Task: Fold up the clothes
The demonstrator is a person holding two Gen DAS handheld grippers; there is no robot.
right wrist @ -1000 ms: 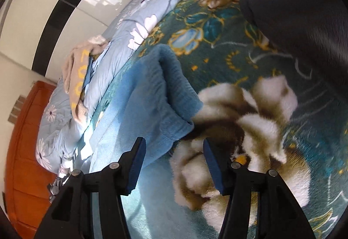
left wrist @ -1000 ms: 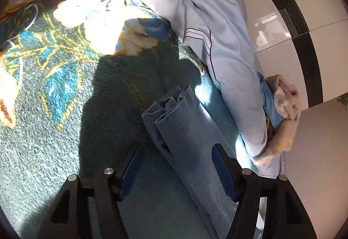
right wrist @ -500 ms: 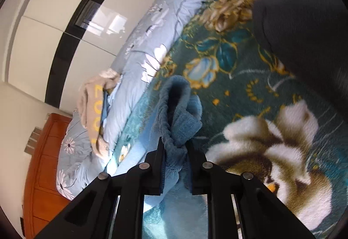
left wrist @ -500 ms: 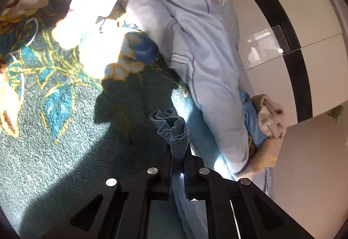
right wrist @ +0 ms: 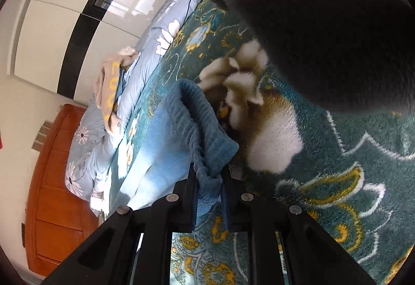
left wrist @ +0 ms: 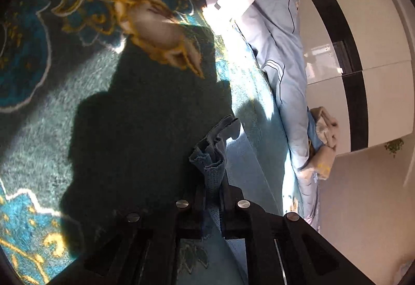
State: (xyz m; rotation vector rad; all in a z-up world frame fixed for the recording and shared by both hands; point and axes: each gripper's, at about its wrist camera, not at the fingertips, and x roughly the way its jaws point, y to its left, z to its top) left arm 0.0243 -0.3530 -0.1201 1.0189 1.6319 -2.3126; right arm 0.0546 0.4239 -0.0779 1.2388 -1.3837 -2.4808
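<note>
Teal plush with gold and cream flowers fills the left of my left-hand view: the blanket I work on, half in hard shadow, with open pile stretching away to the left of my tool. My left gripper is pressed together on a bunched edge of the blue garment, whose gathered folds stick up past the black fingers. To the right of that a strip of sunlit blanket runs up to the pale blue flowered quilt, which banks along the blanket's far edge. Further right a beige cloth lies on the quilt, and beyond it stands the white wardrobe with its black stripe.

In my right-hand view the wooden headboard sits at the far left, then the quilt with the beige cloth on it. The garment spreads flat and sunlit over the blanket, its ribbed waistband curling up into my right gripper, which pinches that rim tight. To the right lies open flowered pile, and a dark grey bulk crowds the upper right.
</note>
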